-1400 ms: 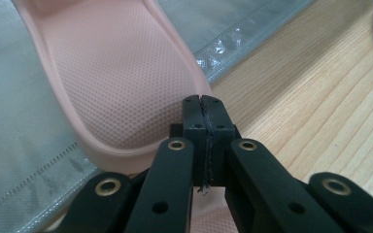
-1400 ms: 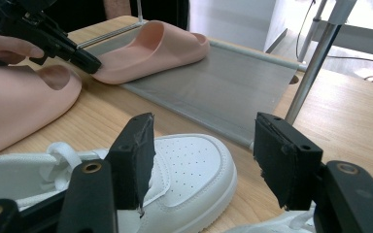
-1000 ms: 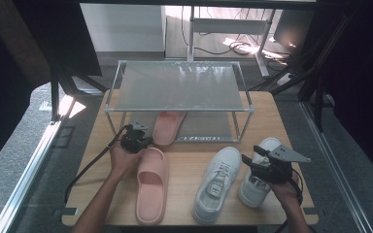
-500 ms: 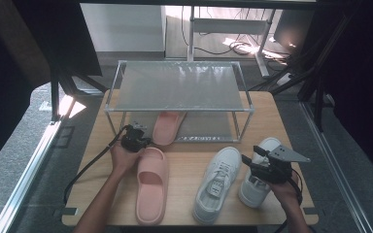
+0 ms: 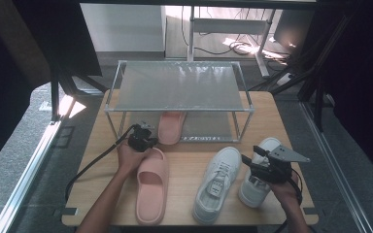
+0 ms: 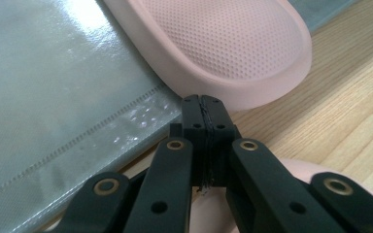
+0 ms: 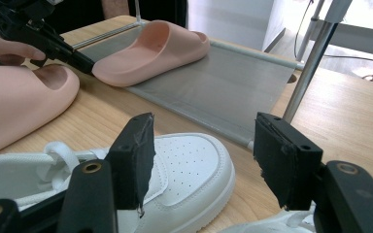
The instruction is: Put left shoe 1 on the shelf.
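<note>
Wooden table (image 5: 182, 165), 2-tier metal rack (image 5: 177, 87) with grey shelves, grey floor (image 5: 9, 160), metal rail (image 5: 29, 170) at left, white desk frame (image 5: 228, 24) and cables (image 5: 213, 48) behind

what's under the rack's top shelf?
One pink slipper lies on the rack's lower shelf, its heel sticking out toward the shut left gripper. The top shelf covers its toe end and the rear of the lower shelf.

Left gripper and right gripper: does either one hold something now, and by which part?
Nothing is held. The left gripper is shut on nothing, its tips at the heel of the pink slipper on the rack's lower shelf. The right gripper is open above the white sneaker.
</note>
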Demonstrator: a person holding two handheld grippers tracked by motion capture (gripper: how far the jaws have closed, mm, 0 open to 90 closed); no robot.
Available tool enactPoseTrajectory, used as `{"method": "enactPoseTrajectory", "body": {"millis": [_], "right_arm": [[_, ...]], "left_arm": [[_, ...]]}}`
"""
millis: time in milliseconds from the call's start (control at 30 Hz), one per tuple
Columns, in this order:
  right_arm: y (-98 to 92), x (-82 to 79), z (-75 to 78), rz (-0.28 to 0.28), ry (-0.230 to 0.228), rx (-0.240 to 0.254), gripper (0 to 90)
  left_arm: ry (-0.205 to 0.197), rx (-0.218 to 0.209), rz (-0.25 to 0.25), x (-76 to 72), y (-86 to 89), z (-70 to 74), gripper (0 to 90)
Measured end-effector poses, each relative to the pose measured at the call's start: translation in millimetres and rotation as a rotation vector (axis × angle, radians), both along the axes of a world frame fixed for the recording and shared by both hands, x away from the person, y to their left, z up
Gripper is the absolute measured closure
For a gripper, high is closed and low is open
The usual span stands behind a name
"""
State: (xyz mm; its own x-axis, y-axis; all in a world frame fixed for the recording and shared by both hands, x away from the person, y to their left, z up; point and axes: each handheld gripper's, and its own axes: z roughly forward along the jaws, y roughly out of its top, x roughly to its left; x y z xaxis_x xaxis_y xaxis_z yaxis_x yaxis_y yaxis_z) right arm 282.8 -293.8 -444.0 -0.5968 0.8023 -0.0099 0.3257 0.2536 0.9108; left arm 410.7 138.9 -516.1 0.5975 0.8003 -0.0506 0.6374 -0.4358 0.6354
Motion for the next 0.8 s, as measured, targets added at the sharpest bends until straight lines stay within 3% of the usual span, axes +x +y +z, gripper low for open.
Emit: {"method": "enactPoseTrajectory", "body": {"millis": [533, 800], "right_arm": [[-0.3, 0.1, 0.0, -0.002, 0.000, 0.000, 41.5], [-1.5, -0.3, 0.3, -0.004, -0.001, 0.001, 41.5]], "left_arm": [[-0.007, 0.010, -0.041, 1.6, -3.8, 1.0, 88.3], [-0.049, -0.028, -0.011, -16.4, 17.5, 13.7, 82.8]]}}
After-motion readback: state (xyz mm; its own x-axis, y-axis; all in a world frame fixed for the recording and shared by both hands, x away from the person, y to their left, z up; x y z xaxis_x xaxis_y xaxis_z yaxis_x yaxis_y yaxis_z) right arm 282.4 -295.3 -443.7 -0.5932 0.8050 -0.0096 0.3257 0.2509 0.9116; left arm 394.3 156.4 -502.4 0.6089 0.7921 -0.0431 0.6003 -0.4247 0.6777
